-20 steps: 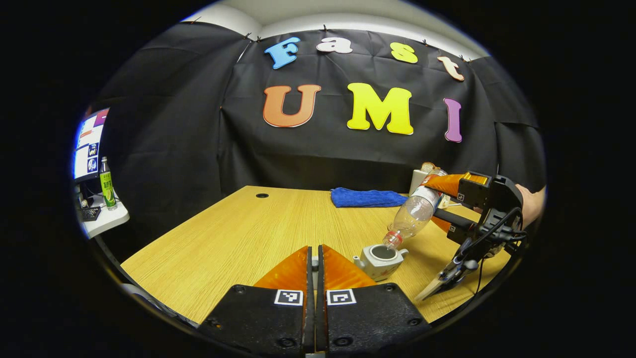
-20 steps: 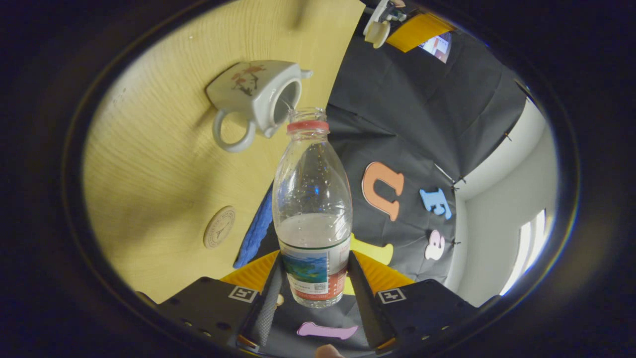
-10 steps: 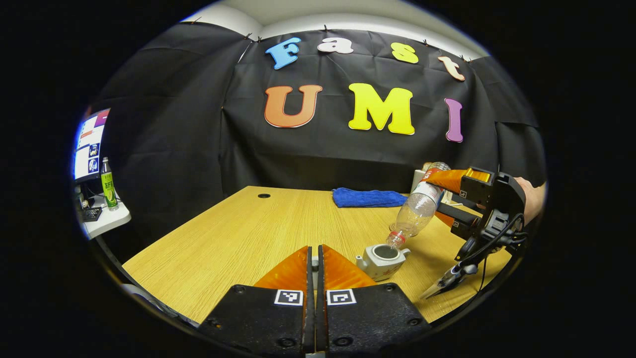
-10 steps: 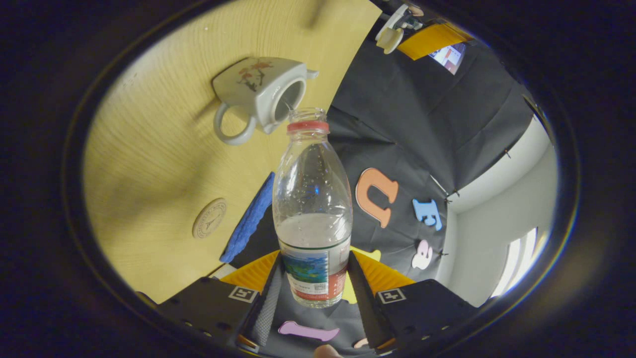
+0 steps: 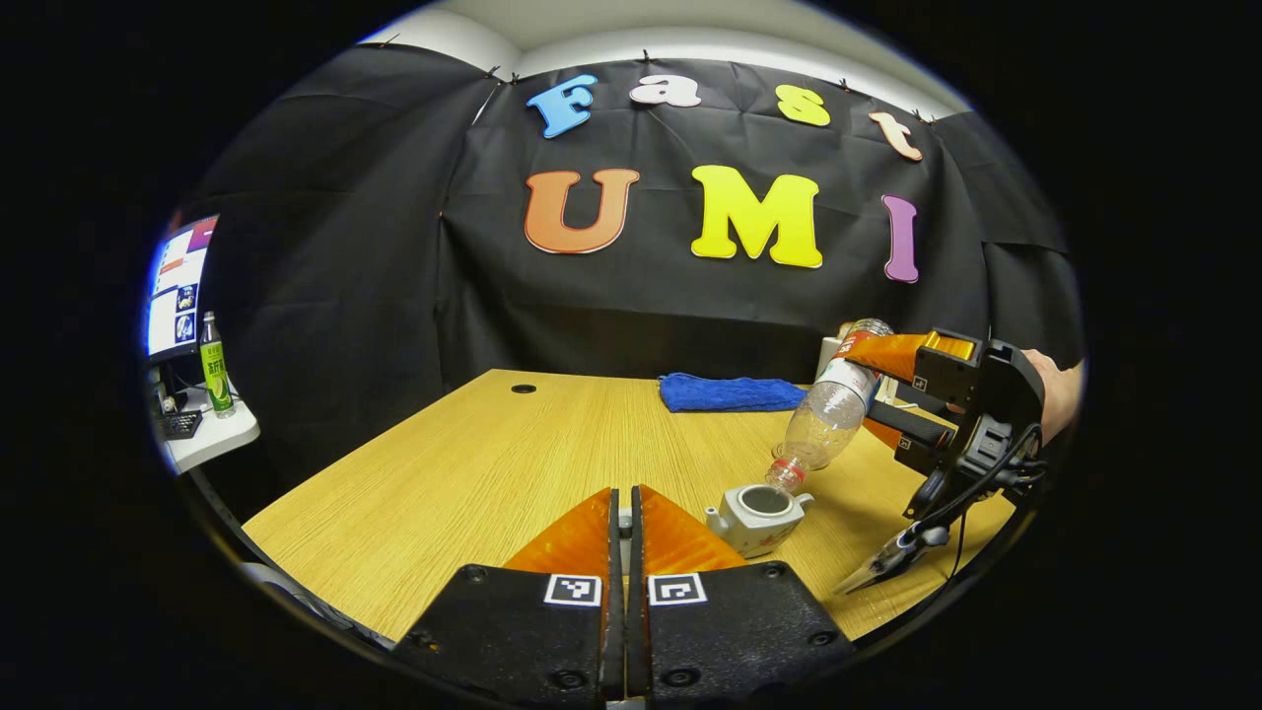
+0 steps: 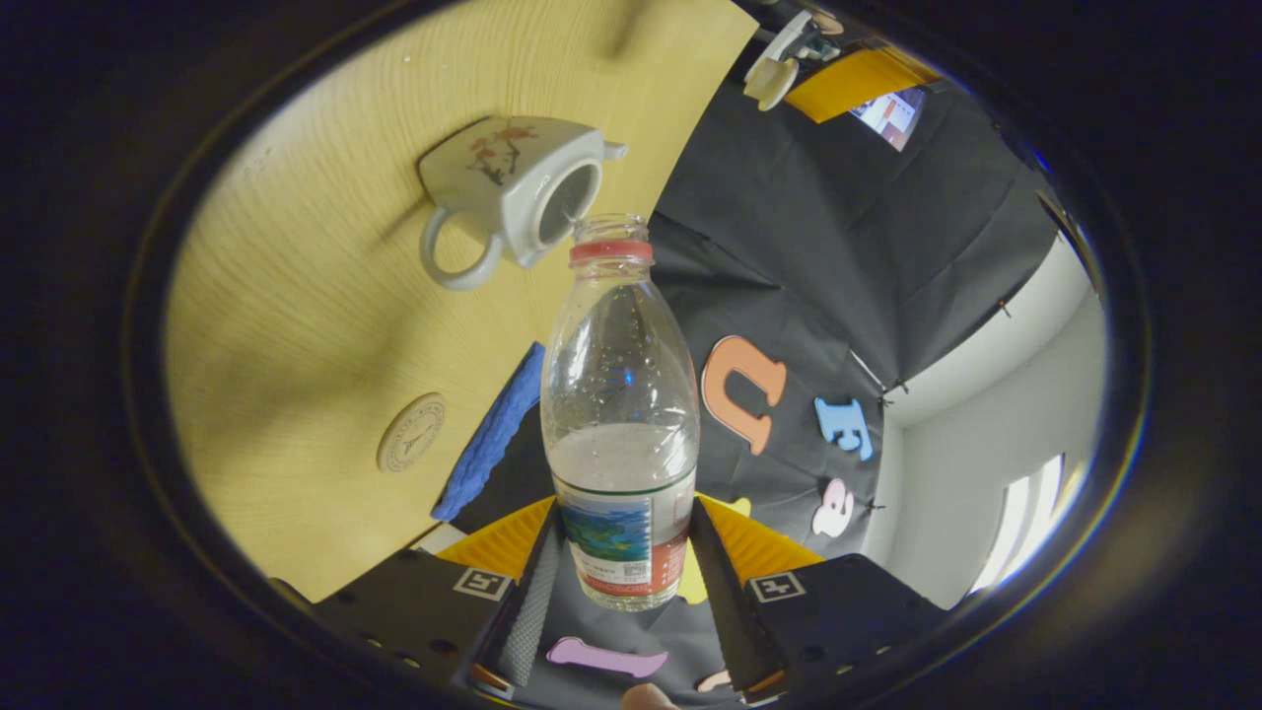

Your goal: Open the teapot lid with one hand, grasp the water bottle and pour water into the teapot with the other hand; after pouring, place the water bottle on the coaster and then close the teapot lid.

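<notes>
A white teapot (image 5: 754, 513) with a flower print stands lidless on the wooden table (image 5: 473, 473). My right gripper (image 5: 868, 380) is shut on a clear water bottle (image 5: 823, 424), which tilts neck down with its mouth just above the pot's opening. In the right gripper view the bottle (image 6: 621, 394) sits between my fingers (image 6: 537, 592), its uncapped mouth beside the teapot (image 6: 508, 187). My left gripper (image 5: 623, 498) is held shut in front of the pot. In the right gripper view it (image 6: 789, 64) holds the white lid (image 6: 769, 81). A round coaster (image 6: 411, 446) lies on the table.
A blue cloth (image 5: 728, 392) lies at the table's far side, with a white box (image 5: 828, 355) to its right. A hand (image 5: 1055, 394) holds the right gripper. To the left, a side shelf carries a green bottle (image 5: 210, 365) and a monitor (image 5: 175, 286).
The right gripper and the bottle have risen a little, with the neck still over the pot's opening. The left gripper has stayed where it was.
</notes>
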Demonstrator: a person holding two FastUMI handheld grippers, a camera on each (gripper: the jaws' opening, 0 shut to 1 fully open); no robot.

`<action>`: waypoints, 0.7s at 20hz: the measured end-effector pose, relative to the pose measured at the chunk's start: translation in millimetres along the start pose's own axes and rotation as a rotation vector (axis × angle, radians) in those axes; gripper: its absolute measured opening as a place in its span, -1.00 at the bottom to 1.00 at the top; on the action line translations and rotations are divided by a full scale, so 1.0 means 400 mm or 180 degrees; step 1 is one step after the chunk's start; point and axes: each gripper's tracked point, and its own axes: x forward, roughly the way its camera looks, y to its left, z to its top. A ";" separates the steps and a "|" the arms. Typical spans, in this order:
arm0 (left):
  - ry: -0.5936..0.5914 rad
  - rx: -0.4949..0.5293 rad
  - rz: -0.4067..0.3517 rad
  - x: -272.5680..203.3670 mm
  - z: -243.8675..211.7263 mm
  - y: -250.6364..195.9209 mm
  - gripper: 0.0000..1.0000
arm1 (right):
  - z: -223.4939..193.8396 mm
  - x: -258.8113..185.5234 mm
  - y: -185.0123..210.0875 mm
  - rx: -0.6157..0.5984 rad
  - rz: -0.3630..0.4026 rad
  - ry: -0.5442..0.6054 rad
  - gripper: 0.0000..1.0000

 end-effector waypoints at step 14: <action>-0.0157 -0.0064 -0.0037 0.010 0.023 -0.067 -0.94 | 0.077 -0.078 0.175 0.3460 0.1662 0.0265 0.51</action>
